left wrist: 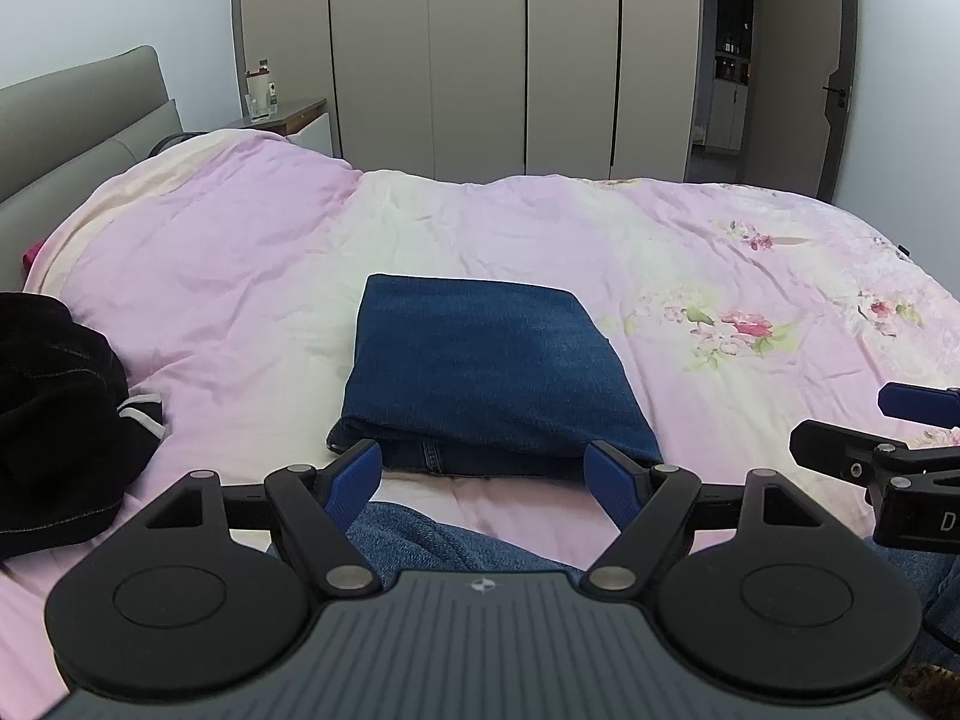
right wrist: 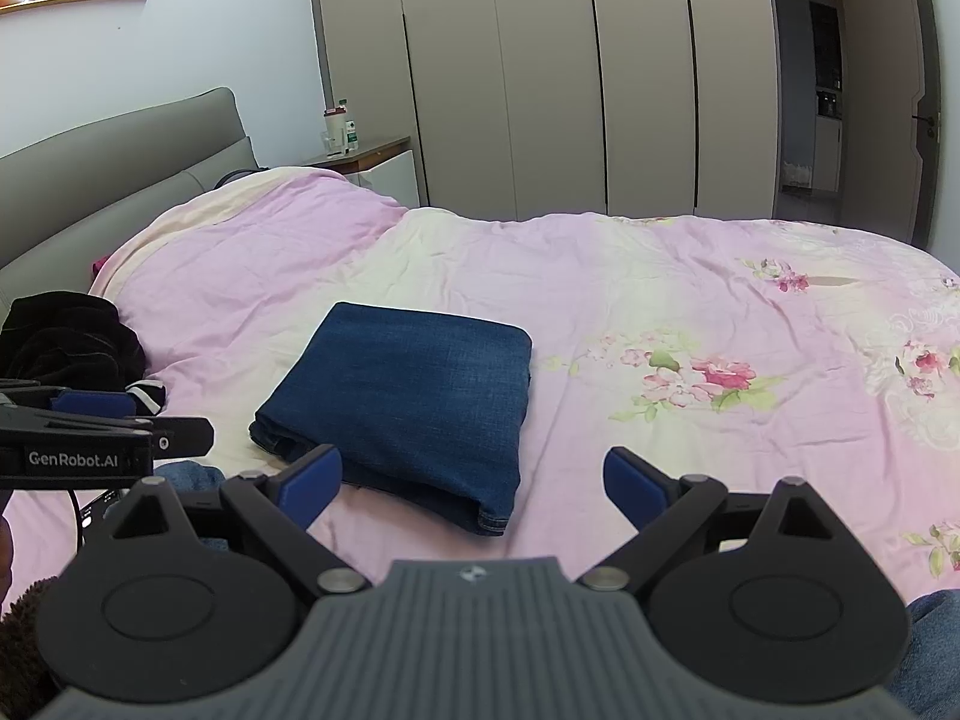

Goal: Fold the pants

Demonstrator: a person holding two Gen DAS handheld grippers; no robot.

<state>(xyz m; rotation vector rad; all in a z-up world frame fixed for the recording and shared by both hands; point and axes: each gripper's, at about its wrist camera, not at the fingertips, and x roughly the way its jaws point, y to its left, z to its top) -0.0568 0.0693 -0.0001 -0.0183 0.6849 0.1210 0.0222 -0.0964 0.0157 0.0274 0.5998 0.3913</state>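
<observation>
**Left wrist view: both claws apart in front of an already folded pair of jeans**

Left wrist view puts the left claw [left wrist: 487, 474] low in the centre of the frame, its blue fingers spread wide and holding nothing. Directly ahead, just past the fingertips, lies the pants [left wrist: 489, 372] bundle: dark blue denim folded into a compact rectangle on the pink floral bed [left wrist: 228, 252]. Its near edge, where the layered folds and a hem show, sits between the two fingers, and its long axis runs away from the claw toward the wardrobe [left wrist: 480, 54].

In the right wrist view the right claw [right wrist: 474, 483] is likewise spread and empty. Here the bundle sits ahead and to the left of centre, its near corner just beyond the left finger.

So the left claw is squared up on the near edge and looks the nearer of the two; the right one comes at it from the bundle's right side. Judged from the tidy rectangle, the folding seems essentially done.

A black garment [left wrist: 54, 420] is heaped at the left edge, well apart from the denim. The headboard [left wrist: 78, 114] fills the upper left.
</observation>
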